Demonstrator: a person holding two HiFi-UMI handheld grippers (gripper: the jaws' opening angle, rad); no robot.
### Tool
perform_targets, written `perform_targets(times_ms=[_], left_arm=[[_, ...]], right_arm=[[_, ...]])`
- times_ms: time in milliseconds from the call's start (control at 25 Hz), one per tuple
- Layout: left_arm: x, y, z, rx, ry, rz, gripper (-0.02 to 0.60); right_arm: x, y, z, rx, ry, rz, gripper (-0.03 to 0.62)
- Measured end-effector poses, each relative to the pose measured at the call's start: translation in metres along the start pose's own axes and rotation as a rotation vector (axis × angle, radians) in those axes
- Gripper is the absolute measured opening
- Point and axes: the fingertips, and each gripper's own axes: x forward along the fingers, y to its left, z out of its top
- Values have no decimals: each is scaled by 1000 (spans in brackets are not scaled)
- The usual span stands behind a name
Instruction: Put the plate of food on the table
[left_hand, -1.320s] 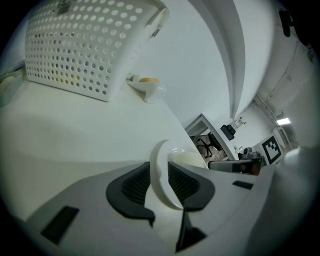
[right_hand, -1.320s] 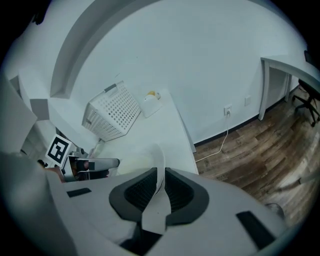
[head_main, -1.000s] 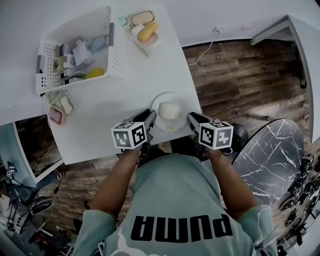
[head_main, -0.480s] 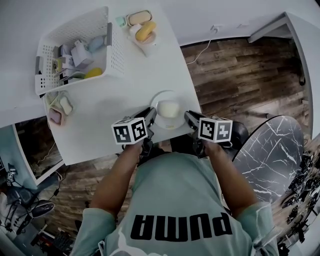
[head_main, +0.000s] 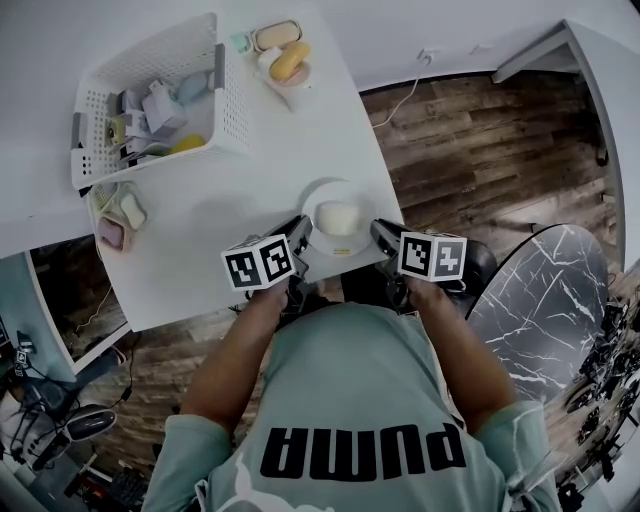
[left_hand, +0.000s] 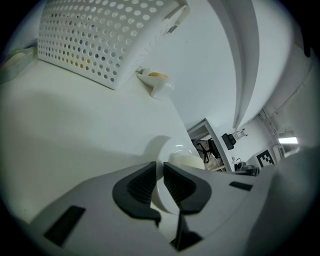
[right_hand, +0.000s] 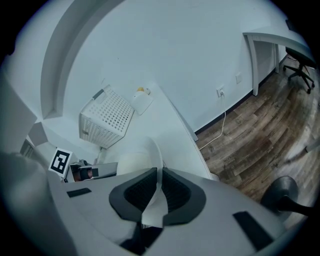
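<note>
The plate (head_main: 322, 194) carries a pale cream block of food (head_main: 338, 216) and sits at the near corner of the white bench (head_main: 210, 250), right in front of the person. Whether it rests on the bench top or is held just above it cannot be told.

The left hand-held gripper (head_main: 298, 233) is closed on the plate's left rim; in the left gripper view its dark pads (left_hand: 139, 186) pinch the thin white edge of the plate (left_hand: 161, 192), with the food (left_hand: 187, 161) just beyond. The right hand-held gripper (head_main: 381, 233) is closed on the plate's right rim; in the right gripper view the plate's edge (right_hand: 153, 196) stands clamped between its pads (right_hand: 172, 192).

Beyond the plate, up and to its left, stands a white perforated basket (head_main: 236, 112) filled with small items. Beyond the plate, past the basket's right end, a small dish holds a yellow piece (head_main: 290, 64). Left of the plate, at the bench's left edge, lie a pale green case (head_main: 132, 210) and a pink case (head_main: 110, 232). Right of the plate, off the bench, is wood flooring (head_main: 480, 140).
</note>
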Motion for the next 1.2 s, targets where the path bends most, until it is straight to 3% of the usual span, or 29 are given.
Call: perform_targets(times_ms=[600, 1200], left_arm=[[-62, -20, -5, 8, -75, -86, 48], [-135, -14, -23, 110, -72, -224, 44]], right_arm=[[-43, 50, -13, 7, -151, -2, 37], [-73, 114, -71, 55, -327, -49, 37]])
